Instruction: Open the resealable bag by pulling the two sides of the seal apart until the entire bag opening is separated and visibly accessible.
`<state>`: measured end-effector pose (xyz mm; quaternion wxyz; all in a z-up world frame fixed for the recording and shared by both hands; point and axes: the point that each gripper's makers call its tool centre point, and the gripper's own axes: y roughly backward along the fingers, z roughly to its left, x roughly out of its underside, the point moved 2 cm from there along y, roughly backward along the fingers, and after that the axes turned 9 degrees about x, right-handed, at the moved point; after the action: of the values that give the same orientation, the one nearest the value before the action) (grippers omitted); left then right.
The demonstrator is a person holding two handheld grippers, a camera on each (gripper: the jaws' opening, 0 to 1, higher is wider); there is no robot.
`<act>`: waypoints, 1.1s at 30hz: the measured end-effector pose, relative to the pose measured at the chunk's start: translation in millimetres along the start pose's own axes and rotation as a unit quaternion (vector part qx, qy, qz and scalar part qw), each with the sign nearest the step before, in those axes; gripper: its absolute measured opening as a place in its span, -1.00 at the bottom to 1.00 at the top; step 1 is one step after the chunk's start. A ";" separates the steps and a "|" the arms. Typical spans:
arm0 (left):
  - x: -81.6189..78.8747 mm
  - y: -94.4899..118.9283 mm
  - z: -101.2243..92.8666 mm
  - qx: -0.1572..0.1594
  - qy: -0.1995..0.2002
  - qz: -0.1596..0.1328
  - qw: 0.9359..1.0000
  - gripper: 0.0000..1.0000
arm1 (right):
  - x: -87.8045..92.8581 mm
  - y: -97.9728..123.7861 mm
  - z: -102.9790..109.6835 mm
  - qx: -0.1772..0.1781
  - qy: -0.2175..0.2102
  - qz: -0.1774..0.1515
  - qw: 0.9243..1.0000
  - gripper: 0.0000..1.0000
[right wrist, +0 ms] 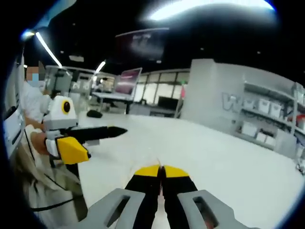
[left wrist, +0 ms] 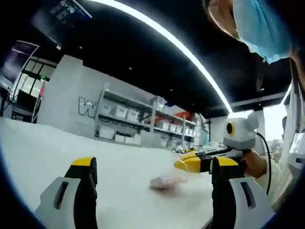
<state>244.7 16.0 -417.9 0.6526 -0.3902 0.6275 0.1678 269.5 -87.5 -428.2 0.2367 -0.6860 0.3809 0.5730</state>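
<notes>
The resealable bag (left wrist: 167, 182) lies flat on the white table (left wrist: 57, 148), a small pale, blurred shape; its seal cannot be made out; in the left gripper view it sits ahead of the left gripper (left wrist: 155, 168), between the lines of the two jaws and nearer the right-hand one, touching neither; those jaws stand wide apart with yellow tips and nothing between them. Just beyond the bag, apart from it, the right gripper (left wrist: 183, 164) reaches in from the right with its yellow tip low over the table, a hand (left wrist: 255, 164) behind it; in the right gripper view its own jaws meet at the yellow tips (right wrist: 161, 171), pressed together with nothing visible between them, over bare table; the left gripper also shows there at the left, its dark jaws pointing right above the surface. Around the table: grey shelving (left wrist: 143, 121) with white bins against a grey wall, a dark ceiling with a long curved strip light (left wrist: 181, 47), glazed partitions (right wrist: 157, 93) farther back.
</notes>
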 end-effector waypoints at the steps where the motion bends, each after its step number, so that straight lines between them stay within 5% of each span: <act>1: 5.6 2.9 2.2 -0.008 0.006 0.029 1.000 0.99 | -0.9 0.4 -0.8 0.002 0.001 -0.003 1.000 -1.00; 4: 21.0 6.0 5.4 -0.017 -0.007 0.093 0.995 0.99 | -3.6 1.7 -2.6 0.005 0.005 -0.008 1.000 -1.00; 6: 23.7 7.9 6.1 -0.020 -0.033 0.103 0.994 0.99 | -6.6 2.9 -4.0 0.007 0.006 -0.013 1.000 -1.00; 15: 5.7 12.4 2.2 -0.014 -0.031 0.060 0.998 0.96 | -25.9 4.2 -21.3 0.020 0.003 -0.034 0.999 -1.00; 33: 7.6 11.1 0.6 -0.007 -0.020 0.069 0.997 0.88 | -51.0 10.6 -35.0 0.042 0.022 -0.062 0.997 -1.00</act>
<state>238.4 21.5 -428.5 0.6490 -0.3468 0.6389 0.2245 279.5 -107.7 -369.7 0.2923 -0.7100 0.3663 0.5256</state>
